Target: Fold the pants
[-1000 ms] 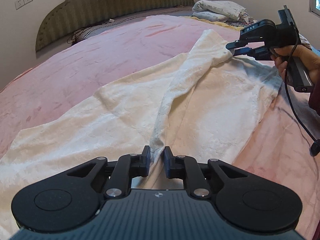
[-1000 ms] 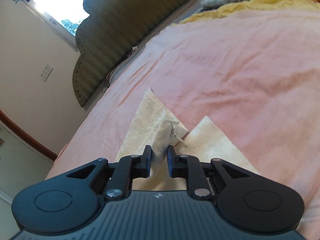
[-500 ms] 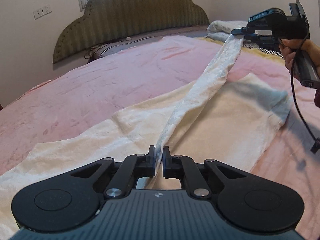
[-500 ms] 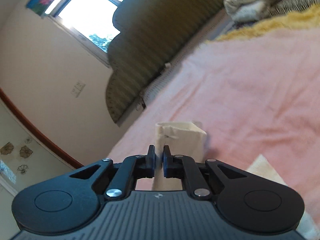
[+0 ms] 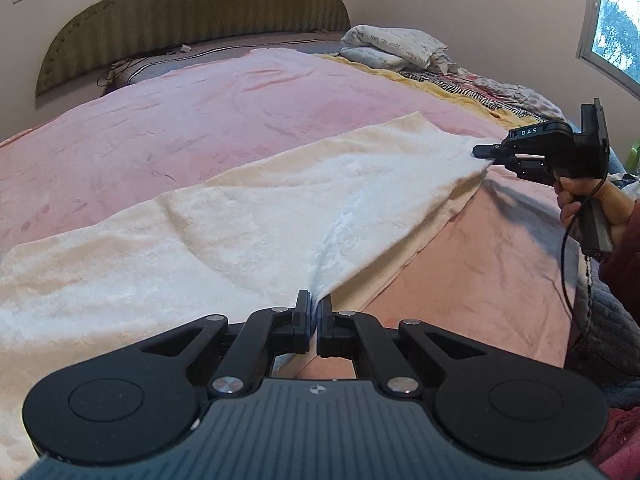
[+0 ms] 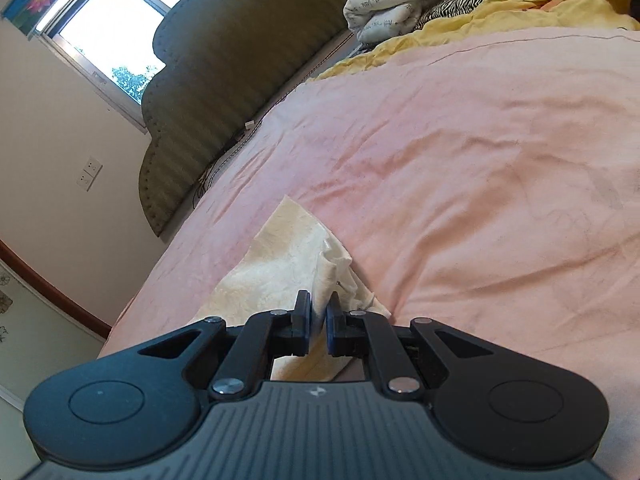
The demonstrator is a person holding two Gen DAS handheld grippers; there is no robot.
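Cream-white pants (image 5: 248,216) lie spread on the pink bedspread (image 5: 200,128). My left gripper (image 5: 315,316) is shut on the near edge of the pants, low over the bed. My right gripper (image 5: 480,151), seen at the right of the left wrist view, is shut on the far end of the same fabric edge, which stretches taut between the two grippers. In the right wrist view the right gripper (image 6: 319,316) pinches a bunched cream corner of the pants (image 6: 288,260) just above the bedspread (image 6: 460,160).
A green padded headboard (image 5: 192,20) stands at the back. A folded white quilt (image 5: 392,46) and yellow and zebra-striped bedding (image 5: 460,84) lie at the far right of the bed. A hand (image 5: 592,204) holds the right gripper. A window (image 5: 616,24) is on the right wall.
Both grippers carried the lifted pant leg over to the right and lowered it, so the raised strip of fabric now lies spread over the other leg. Both stay shut on the pants.
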